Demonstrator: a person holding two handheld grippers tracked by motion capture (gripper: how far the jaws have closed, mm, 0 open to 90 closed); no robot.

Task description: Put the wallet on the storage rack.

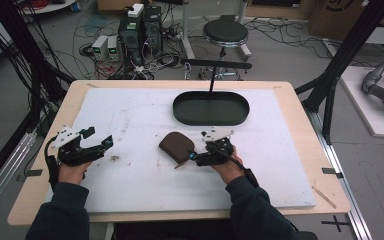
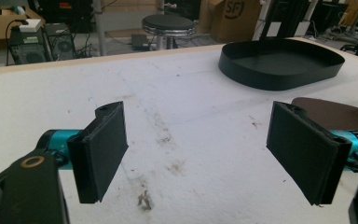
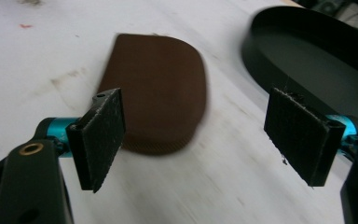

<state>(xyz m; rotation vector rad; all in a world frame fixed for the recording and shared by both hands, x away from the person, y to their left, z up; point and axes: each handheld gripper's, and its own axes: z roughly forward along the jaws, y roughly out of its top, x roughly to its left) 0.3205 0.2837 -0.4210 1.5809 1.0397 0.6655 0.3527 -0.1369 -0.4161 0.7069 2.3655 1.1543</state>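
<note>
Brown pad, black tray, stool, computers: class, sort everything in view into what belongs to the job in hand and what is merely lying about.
Belongs to the job:
brown pad
right gripper, open beside it
black oval tray
left gripper, open

Just lying about:
stool
computers
cardboard box

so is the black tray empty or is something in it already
Empty. The black tray shows only its bare floor in the high view, and the brown pad lies outside it on the white mat.
</note>
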